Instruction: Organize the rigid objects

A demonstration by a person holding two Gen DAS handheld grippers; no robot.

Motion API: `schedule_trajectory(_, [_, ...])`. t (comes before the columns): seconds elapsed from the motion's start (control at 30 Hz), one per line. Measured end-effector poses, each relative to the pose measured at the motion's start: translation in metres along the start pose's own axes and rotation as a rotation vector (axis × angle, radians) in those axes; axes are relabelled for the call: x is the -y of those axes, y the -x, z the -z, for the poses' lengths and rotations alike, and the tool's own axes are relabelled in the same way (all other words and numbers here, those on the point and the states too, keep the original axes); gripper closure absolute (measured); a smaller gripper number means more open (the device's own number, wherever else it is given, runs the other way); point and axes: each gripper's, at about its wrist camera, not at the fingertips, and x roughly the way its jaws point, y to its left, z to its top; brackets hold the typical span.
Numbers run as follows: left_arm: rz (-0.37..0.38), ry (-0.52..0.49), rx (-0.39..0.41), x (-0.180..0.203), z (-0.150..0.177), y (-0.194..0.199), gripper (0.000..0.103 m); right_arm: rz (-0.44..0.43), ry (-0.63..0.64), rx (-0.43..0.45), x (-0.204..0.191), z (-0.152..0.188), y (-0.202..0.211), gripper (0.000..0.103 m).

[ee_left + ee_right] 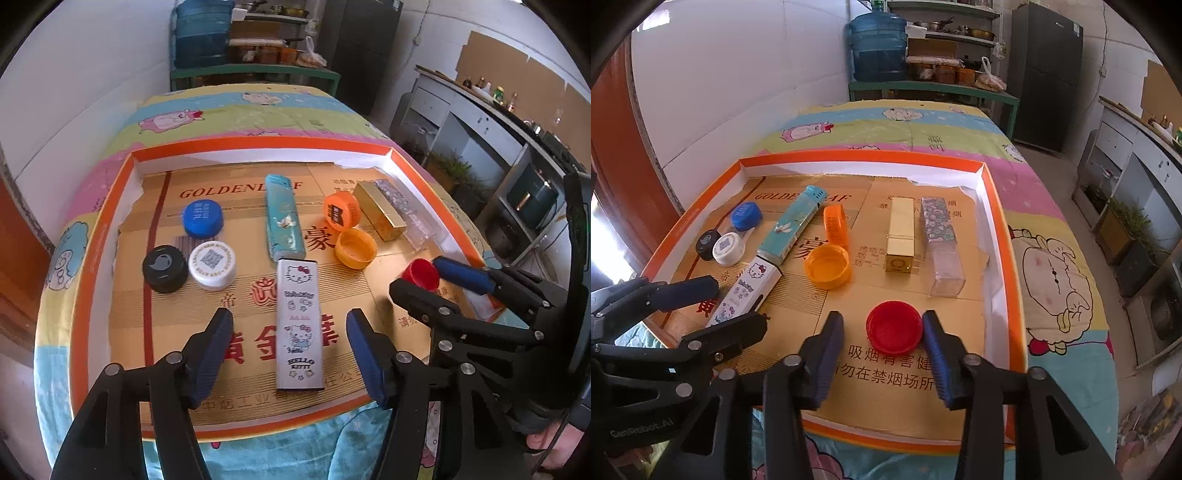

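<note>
Scene: orange-rimmed cardboard tray on a cartoon-print bedsheet, gold printed cardboard lining the tray floor.
Left tool: lower centre of left wrist view, jaws spread wide, nothing pinched, blue pads either side of the Hello Kitty box's near end without touching.
Right tool: lower centre of right wrist view, jaws spread; right pad just at the red cap's rim, left pad apart from it; contact unclear.
Red cap: open side up, between the right tool's pads, near the tray's front edge.
Hello Kitty box: long white box lying flat, centre of left wrist view, far end just beside the teal box.
Teal box: long, lying flat, upper centre of left wrist view.
Orange caps: one on its edge, one lying open side up, right of the teal box, close together.
Gold box: lying flat, right of centre in right wrist view.
Clear box: floral-patterned far half, transparent near half, just beside the gold box, near the tray's right wall.
Left cluster: blue cap, black cap, white cap with a QR print; black and white touching, blue just behind.
Background: water jugs, shelf, dark fridge.
</note>
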Motion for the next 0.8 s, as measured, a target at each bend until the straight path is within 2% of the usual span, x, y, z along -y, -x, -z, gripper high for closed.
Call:
schedule_trajectory(0.03, [0.002,0.004,0.000,-0.001,0.001,0.001,0.037,0.002,-0.004,0.003,0.001,0.000,0.001,0.043])
schedule_trajectory(0.1, [-0.002,0.012,0.001,-0.003,0.001,0.002,0.037,-0.005,-0.021,0.005,0.004,0.000,0.002,0.040])
schedule_trajectory(0.47, [-0.034,0.082,0.057,-0.010,0.009,0.025,0.038,0.012,-0.073,0.032,0.004,0.006,0.020,0.040])
schedule_trajectory(0.7, [-0.113,0.142,0.149,-0.015,0.018,0.057,0.038,0.019,-0.109,0.087,0.002,0.011,0.048,0.040])
schedule_trajectory(0.8, [-0.208,0.131,0.190,-0.011,0.025,0.073,0.038,0.025,-0.112,0.101,-0.001,0.013,0.060,0.040])
